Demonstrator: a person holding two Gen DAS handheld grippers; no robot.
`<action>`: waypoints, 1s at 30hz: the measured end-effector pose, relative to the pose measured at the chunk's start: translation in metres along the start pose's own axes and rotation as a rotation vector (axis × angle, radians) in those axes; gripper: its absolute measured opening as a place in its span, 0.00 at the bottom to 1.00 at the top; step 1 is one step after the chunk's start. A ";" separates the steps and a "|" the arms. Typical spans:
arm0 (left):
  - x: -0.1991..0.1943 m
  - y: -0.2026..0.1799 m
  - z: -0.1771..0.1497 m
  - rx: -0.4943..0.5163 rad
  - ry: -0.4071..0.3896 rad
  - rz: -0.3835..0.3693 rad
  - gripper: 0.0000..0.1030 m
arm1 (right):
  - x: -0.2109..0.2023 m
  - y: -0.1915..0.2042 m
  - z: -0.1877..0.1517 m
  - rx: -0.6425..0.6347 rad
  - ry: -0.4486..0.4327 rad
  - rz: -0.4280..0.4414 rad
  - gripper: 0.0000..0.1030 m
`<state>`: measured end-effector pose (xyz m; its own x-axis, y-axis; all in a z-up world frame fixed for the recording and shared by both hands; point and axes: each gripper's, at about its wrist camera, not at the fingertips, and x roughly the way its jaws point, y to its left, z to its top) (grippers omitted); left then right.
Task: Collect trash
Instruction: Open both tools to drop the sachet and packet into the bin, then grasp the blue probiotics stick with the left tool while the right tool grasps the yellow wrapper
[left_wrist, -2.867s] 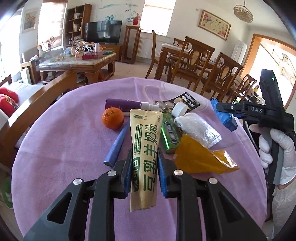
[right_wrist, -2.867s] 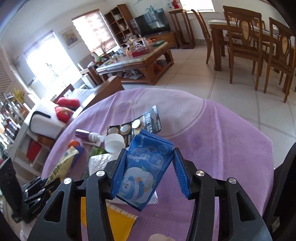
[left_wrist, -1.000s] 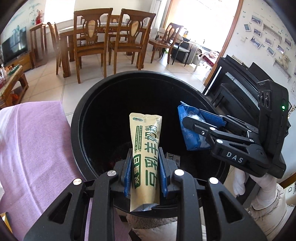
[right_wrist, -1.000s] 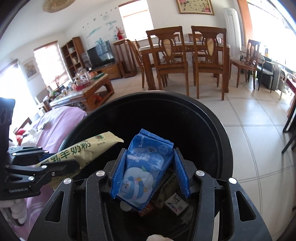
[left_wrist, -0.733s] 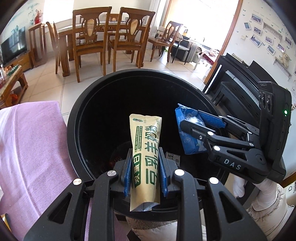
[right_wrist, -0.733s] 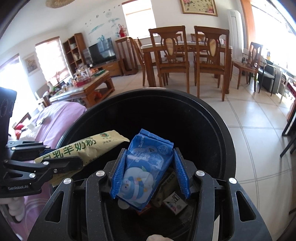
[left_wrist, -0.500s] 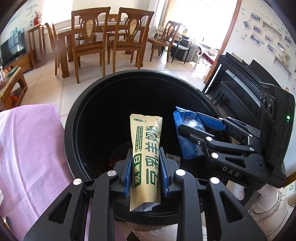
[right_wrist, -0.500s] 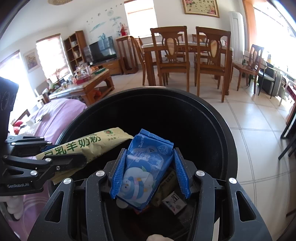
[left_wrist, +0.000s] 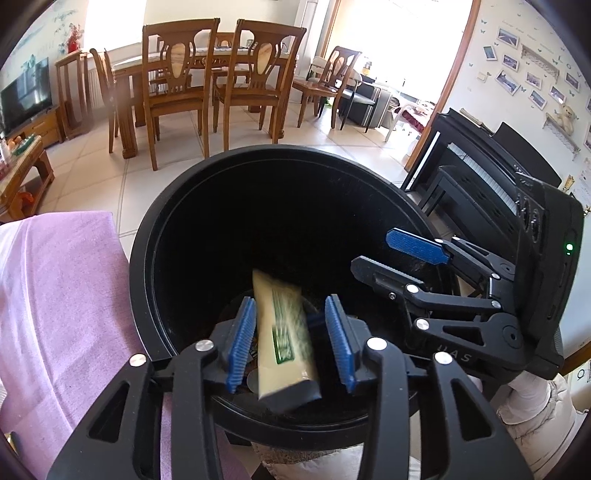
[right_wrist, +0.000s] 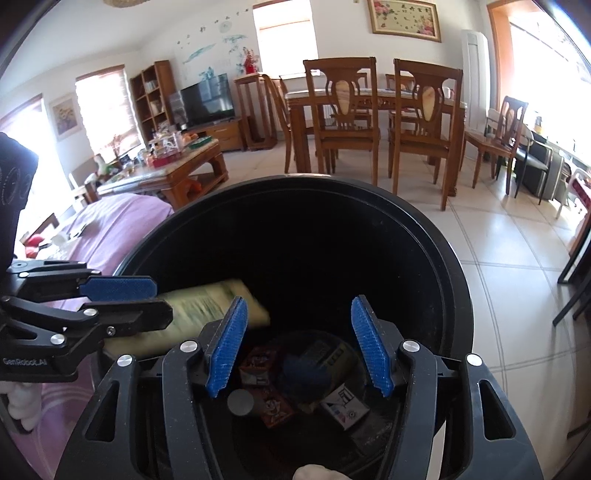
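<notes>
Both grippers hang over the mouth of a black round trash bin (left_wrist: 147, 258) (right_wrist: 436, 240). My left gripper (left_wrist: 290, 343) is open; the cream sachet with green print (left_wrist: 282, 339) is blurred and loose between its pads, dropping into the bin. It also shows in the right wrist view (right_wrist: 207, 306) beside the left gripper (right_wrist: 122, 299). My right gripper (right_wrist: 297, 343) is open and empty, also seen in the left wrist view (left_wrist: 384, 251). The blue packet (right_wrist: 306, 373) lies dimly on the bin's bottom among other wrappers (right_wrist: 343, 406).
The purple-clothed table (left_wrist: 55, 295) (right_wrist: 110, 221) lies left of the bin. Wooden dining chairs (left_wrist: 177, 81) (right_wrist: 343, 122) and a table stand behind on the tiled floor. A black piano (left_wrist: 480, 177) is at the right.
Both grippers have opened over the bin. The blue packet has fallen from my right gripper to the bin's bottom. The cream sachet has slipped from my left gripper and is falling.
</notes>
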<state>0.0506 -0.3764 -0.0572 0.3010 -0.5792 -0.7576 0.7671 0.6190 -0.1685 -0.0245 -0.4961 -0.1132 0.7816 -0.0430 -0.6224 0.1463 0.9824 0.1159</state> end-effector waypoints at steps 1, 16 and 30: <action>-0.001 0.000 0.000 0.001 -0.004 0.001 0.47 | 0.000 -0.001 0.000 0.000 -0.002 -0.002 0.57; -0.060 0.015 -0.020 -0.003 -0.161 0.091 0.89 | -0.018 0.016 0.007 0.009 -0.043 0.038 0.83; -0.177 0.144 -0.095 -0.278 -0.256 0.322 0.95 | -0.028 0.168 0.031 -0.260 0.000 0.330 0.95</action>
<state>0.0540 -0.1345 -0.0071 0.6539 -0.4255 -0.6256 0.4427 0.8857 -0.1397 -0.0028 -0.3357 -0.0521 0.7613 0.2814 -0.5842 -0.2694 0.9568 0.1098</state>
